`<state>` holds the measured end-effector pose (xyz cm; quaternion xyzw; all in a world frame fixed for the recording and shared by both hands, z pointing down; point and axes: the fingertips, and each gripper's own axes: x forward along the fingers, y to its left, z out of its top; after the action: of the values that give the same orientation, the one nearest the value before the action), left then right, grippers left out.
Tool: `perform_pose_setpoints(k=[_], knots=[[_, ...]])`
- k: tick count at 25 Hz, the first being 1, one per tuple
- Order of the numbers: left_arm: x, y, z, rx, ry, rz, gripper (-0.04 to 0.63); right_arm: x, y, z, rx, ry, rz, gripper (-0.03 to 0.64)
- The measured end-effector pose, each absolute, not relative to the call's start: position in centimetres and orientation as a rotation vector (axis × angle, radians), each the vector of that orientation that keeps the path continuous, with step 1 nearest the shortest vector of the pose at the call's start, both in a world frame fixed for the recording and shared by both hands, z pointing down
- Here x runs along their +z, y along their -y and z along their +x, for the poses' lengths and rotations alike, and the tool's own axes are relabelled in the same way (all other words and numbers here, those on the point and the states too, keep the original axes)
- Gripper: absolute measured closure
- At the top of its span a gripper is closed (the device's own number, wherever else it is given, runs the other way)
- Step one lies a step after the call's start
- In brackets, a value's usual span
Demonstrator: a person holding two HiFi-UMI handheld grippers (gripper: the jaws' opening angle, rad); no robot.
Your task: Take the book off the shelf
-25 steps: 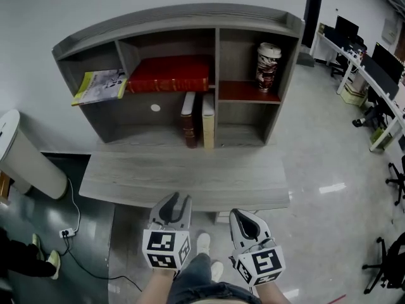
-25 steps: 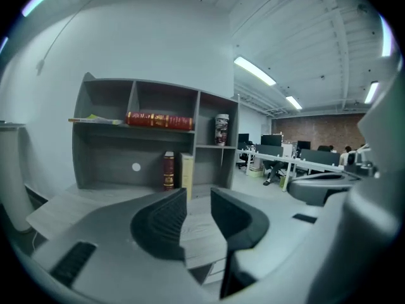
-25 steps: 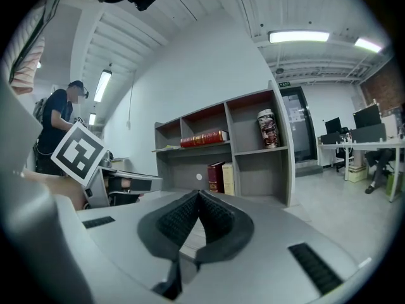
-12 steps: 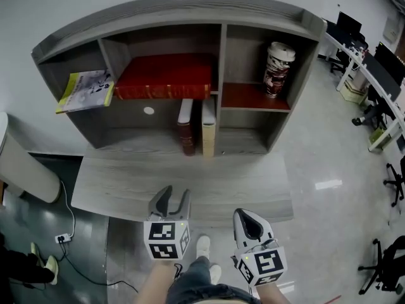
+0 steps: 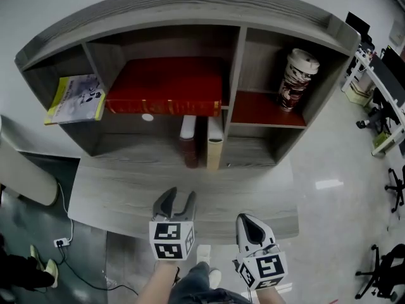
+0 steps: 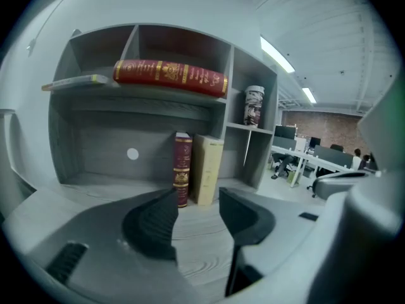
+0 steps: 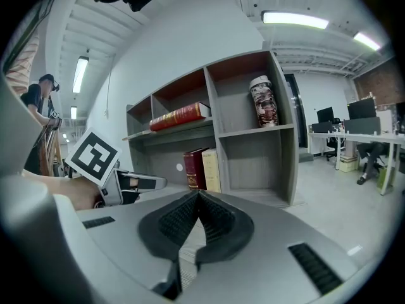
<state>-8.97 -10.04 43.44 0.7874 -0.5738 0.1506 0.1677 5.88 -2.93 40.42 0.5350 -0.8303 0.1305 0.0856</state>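
Approach under way: the left gripper (image 5: 177, 198), its empty jaws just opening, needs to reach the upright red book (image 5: 188, 145) at twelve o'clock, while the right gripper (image 5: 250, 220) is closed and empty.

The grey desktop (image 5: 120, 192) gives open passage up to the shelf unit (image 5: 190, 8) and into its lower bay. In that bay a dark red book (image 5: 188, 145) and a cream book (image 5: 214, 147) stand upright, side by side, the cream one just beside the upright divider (image 5: 236, 75). Left of the red one the bay stays wide open. Close overhead, a large red book (image 5: 166, 87) lies flat on the shelf board. The lower right bay (image 5: 256, 143) is free, and a printed can (image 5: 297, 71) stands above it.
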Motion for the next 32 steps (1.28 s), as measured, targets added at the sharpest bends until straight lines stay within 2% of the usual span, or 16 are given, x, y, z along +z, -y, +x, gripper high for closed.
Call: perform_pose_setpoints(k=[16,32], knots=[[45.6,15.4,-9.3,0.395,1.614,2.172,0.410,43.0,6.4,4.1,0.485,2.444,1.549,0.609],[48.8,20.8,-9.6,0.464,1.621,2.121,0.377,44.8,10.0,3.9,0.545,2.394,1.549,0.609]])
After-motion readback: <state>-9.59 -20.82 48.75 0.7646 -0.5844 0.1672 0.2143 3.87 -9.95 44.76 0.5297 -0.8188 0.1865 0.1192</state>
